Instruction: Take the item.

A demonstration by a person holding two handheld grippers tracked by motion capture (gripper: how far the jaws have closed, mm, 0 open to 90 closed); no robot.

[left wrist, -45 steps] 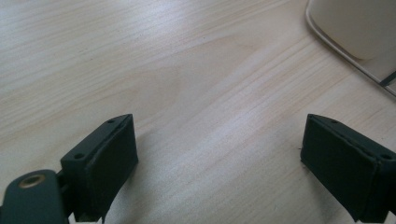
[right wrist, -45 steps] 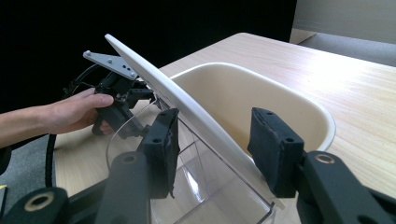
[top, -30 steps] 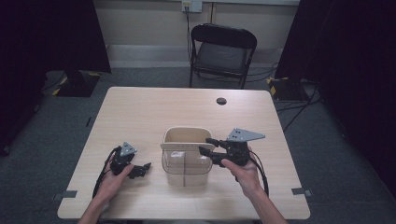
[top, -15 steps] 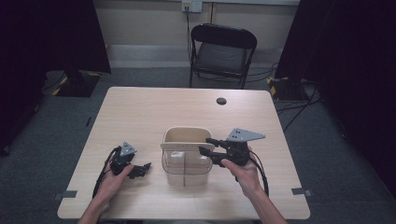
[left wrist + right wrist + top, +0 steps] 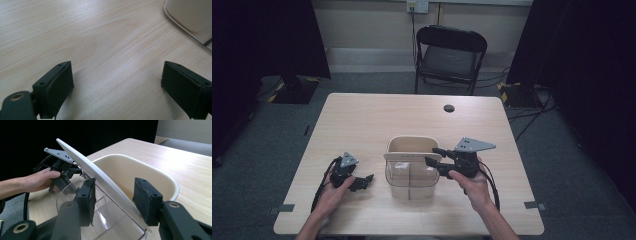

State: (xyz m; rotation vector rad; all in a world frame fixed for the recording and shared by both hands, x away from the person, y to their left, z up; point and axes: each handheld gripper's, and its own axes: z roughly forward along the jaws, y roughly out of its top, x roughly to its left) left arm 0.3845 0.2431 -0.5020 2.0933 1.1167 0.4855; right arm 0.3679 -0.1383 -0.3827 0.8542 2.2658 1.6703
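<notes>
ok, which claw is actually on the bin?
The right claw. Its jaws straddle the bin's white lid at the right edge. The left claw sits open on the table, apart from the bin, with nothing between its jaws.

Recording lab, black curtains (image 5: 267, 40), lone table (image 5: 362, 120), folding chair (image 5: 451, 57)

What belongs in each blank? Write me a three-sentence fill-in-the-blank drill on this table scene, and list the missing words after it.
1. The right gripper has its fingers on either side of the container's white ___.
2. The left gripper has its fingers ___ over the bare table.
3. Beyond the table's far edge stands a black ___.

Missing words: handle; open; chair.
</notes>
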